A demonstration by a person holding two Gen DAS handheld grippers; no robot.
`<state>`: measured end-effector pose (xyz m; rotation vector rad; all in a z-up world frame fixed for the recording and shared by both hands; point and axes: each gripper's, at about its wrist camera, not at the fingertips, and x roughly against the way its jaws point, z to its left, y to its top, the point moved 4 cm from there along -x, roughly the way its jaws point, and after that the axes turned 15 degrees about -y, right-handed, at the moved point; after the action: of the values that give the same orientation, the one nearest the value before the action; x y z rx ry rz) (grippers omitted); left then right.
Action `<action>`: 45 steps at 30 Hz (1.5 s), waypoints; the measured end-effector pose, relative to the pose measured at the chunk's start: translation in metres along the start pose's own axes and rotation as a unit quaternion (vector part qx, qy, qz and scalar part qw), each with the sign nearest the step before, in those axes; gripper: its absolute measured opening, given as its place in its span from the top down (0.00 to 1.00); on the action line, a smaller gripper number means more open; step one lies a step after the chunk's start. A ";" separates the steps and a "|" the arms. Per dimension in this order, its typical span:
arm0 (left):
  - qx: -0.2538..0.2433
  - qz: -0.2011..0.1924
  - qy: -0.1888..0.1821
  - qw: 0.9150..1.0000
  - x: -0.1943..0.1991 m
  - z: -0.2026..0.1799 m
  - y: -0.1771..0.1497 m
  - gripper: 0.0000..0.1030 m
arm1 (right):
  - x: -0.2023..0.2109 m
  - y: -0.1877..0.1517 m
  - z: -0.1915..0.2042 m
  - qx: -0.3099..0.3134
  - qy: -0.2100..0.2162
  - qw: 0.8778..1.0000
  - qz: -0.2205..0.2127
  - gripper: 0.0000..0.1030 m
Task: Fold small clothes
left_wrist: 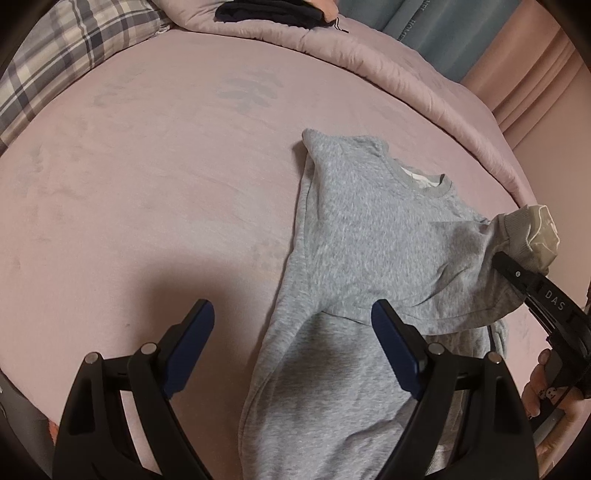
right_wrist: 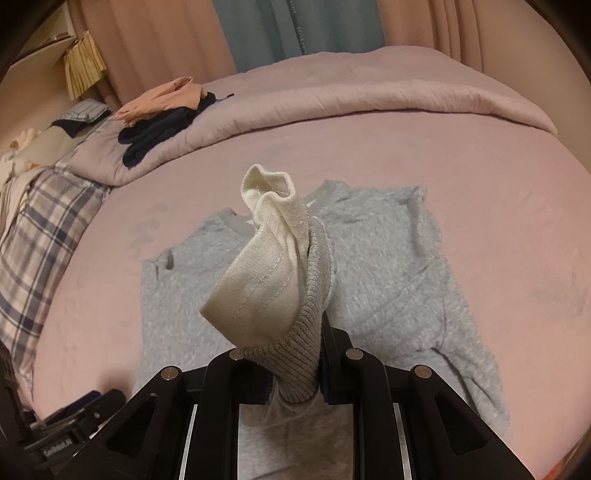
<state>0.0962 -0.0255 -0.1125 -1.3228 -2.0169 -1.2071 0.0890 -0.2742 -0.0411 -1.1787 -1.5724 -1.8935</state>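
Note:
A grey sweatshirt (left_wrist: 369, 236) lies on the pink bed, neck hole toward the far side; it also shows in the right wrist view (right_wrist: 388, 266). My left gripper (left_wrist: 293, 321) is open and empty, its jaws spread over the shirt's lower left part. My right gripper (left_wrist: 509, 266) is shut on the sleeve cuff (left_wrist: 528, 236), held lifted above the shirt's right side. In the right wrist view the cuff (right_wrist: 266, 266), grey ribbing with a white lining, stands up from my shut right gripper (right_wrist: 295, 384).
A plaid pillow (left_wrist: 70, 48) lies at the far left. A folded pink quilt (right_wrist: 332, 92) lines the far edge, with dark and peach clothes (right_wrist: 162, 122) stacked on it. Curtains (right_wrist: 295, 33) hang behind the bed.

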 end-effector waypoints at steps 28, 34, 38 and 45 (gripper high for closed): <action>0.015 -0.029 0.013 0.999 -0.012 -0.020 0.027 0.16 | 0.003 0.061 -0.014 0.048 0.018 0.997 -0.057 0.80; 0.012 -0.009 0.026 1.000 -0.044 -0.021 0.043 0.17 | -0.025 0.054 -0.039 0.022 0.032 0.999 -0.022 0.80; 0.017 0.004 0.039 0.999 -0.064 -0.016 0.050 0.21 | -0.068 0.023 -0.054 0.010 0.010 0.999 0.039 0.80; 0.031 0.032 0.042 0.998 -0.094 -0.008 0.046 0.20 | -0.083 0.007 -0.061 0.012 -0.010 0.998 0.065 0.80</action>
<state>0.1782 -0.0727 -0.1583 -1.2760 -1.9233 -1.1440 0.1196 -0.3503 -0.1045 -1.2614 -1.4861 -1.7795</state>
